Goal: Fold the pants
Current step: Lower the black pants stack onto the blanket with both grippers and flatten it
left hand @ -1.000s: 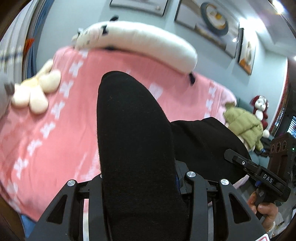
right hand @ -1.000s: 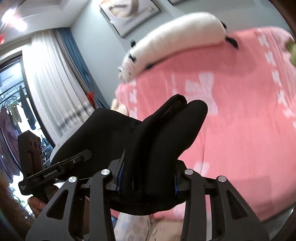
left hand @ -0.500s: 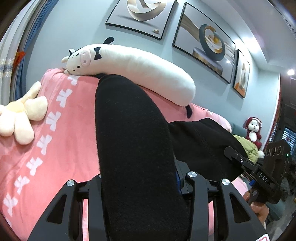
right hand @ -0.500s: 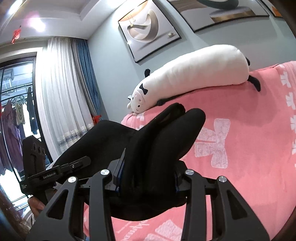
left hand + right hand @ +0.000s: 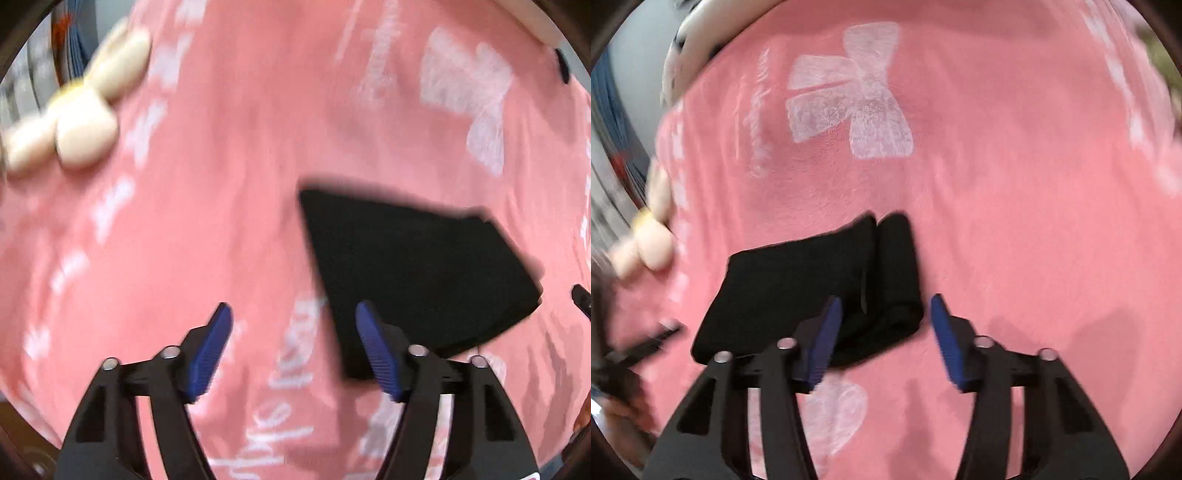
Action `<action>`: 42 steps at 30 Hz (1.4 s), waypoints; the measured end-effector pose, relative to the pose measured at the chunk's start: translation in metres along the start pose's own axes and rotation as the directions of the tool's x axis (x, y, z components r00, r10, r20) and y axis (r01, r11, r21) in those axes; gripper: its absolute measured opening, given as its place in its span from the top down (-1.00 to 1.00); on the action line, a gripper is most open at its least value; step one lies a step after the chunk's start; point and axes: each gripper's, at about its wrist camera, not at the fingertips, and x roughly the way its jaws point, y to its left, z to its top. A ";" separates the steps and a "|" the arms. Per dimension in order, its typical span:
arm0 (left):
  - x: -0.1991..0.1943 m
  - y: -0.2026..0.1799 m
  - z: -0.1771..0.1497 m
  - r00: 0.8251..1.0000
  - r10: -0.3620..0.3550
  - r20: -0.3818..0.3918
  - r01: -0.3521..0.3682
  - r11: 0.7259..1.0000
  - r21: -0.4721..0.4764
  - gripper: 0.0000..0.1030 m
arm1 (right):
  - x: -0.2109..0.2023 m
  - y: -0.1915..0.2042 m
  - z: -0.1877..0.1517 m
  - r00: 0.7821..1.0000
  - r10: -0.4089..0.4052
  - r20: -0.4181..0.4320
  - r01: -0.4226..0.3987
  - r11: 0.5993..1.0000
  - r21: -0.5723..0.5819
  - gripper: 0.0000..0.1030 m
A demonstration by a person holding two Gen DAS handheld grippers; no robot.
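The black pants (image 5: 413,273) are seen lying folded on the pink blanket (image 5: 221,184). They are not held by anything.

In the left wrist view, the left gripper (image 5: 293,347) is seen above the blanket with its jaws wide apart and nothing between them. The blue pads (image 5: 210,350) can be seen on the inner sides. The pants lie ahead and to the right, and their near corner is hidden behind the right finger. A cream flower pillow (image 5: 81,110) is seen far off at the upper left, on the blanket's edge. The picture is blurred.

In the right wrist view, the right gripper (image 5: 884,339) is also seen with its jaws wide apart and empty. The pants (image 5: 812,288) lie ahead and to the left, with their rolled right edge seen between the two fingers. The left finger covers part of the cloth. Whether the fingers touch the pants cannot be told. A big white bow (image 5: 853,96) is printed on the blanket (image 5: 1015,203) farther back. The flower pillow (image 5: 646,240) is seen at the left edge, and a white plush (image 5: 690,40) at the top left.
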 end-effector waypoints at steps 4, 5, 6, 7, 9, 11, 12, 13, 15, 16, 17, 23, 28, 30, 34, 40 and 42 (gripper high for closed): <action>0.005 0.003 0.025 0.996 -0.084 0.035 0.086 0.993 -0.084 -0.24 | 0.020 0.029 0.038 0.994 0.112 0.003 -0.111 0.992 -0.056 0.62; 0.006 -0.002 0.035 0.996 -0.073 0.049 0.077 0.994 -0.078 -0.28 | 0.029 0.037 0.047 0.992 0.128 -0.003 -0.128 0.989 -0.069 0.62; 0.010 -0.010 0.046 0.996 -0.063 0.059 0.066 0.996 -0.065 -0.30 | 0.041 0.045 0.055 0.989 0.149 -0.021 -0.151 0.985 -0.083 0.62; 0.020 -0.019 0.059 0.996 -0.065 0.061 0.068 0.997 -0.038 -0.32 | 0.055 0.053 0.062 0.985 0.169 -0.035 -0.172 0.981 -0.093 0.62; 0.051 -0.037 0.077 0.999 -0.043 0.011 0.042 0.999 0.005 -0.37 | 0.091 0.061 0.075 0.985 0.162 -0.058 -0.168 0.978 -0.120 0.60; 0.069 -0.048 0.084 0.999 -0.033 -0.029 0.033 0.999 0.010 -0.37 | 0.132 0.063 0.077 0.984 0.121 -0.129 -0.140 0.979 -0.148 0.58; 0.077 -0.050 0.086 0.999 -0.038 -0.034 0.038 0.999 0.003 -0.37 | 0.151 0.060 0.076 0.979 0.110 -0.169 -0.135 0.980 -0.145 0.58; 0.092 -0.053 0.087 0.997 -0.043 -0.057 0.044 0.999 0.006 -0.37 | 0.170 0.056 0.073 0.974 0.092 -0.208 -0.123 0.982 -0.143 0.58; 0.111 -0.056 0.087 0.994 -0.031 -0.101 0.033 0.999 0.017 -0.52 | 0.206 0.040 0.065 0.957 0.022 -0.289 -0.067 0.987 -0.147 0.63; 0.121 -0.057 0.087 0.993 -0.007 -0.117 0.009 1.000 0.021 -0.69 | 0.204 0.035 0.065 0.960 0.054 -0.274 -0.091 0.988 -0.124 0.63; 0.127 -0.055 0.089 0.992 -0.001 -0.127 0.003 1.000 0.010 -0.70 | 0.195 0.033 0.068 0.963 0.068 -0.262 -0.097 0.991 -0.097 0.58; 0.080 -0.028 0.074 0.990 -0.087 -0.115 0.080 0.994 -0.068 -0.70 | 0.116 0.008 0.056 0.991 -0.046 -0.128 0.029 0.990 -0.137 -0.70; 0.063 0.013 -0.007 0.911 -0.356 -0.210 0.264 0.893 -0.365 -0.70 | 0.118 -0.032 0.020 0.972 0.041 -0.232 -0.036 0.999 0.025 -0.61; 0.055 0.016 -0.020 0.918 -0.378 -0.122 0.300 0.861 -0.411 -0.66 | 0.117 -0.034 0.014 0.969 0.120 -0.217 -0.109 0.992 0.063 -0.18; 0.069 0.006 -0.004 0.896 -0.436 -0.084 0.374 0.842 -0.389 0.21 | 0.111 -0.021 0.021 0.973 0.149 -0.175 -0.132 0.986 0.102 0.60; 0.065 0.000 0.042 0.955 -0.294 -0.025 0.285 0.940 -0.186 0.29 | 0.108 -0.007 -0.014 0.979 0.081 -0.185 -0.076 0.997 0.031 0.56; 0.076 0.003 0.035 0.961 -0.258 -0.098 0.239 0.956 -0.173 0.11 | 0.105 -0.016 -0.022 0.985 0.086 -0.147 -0.075 0.994 0.076 0.38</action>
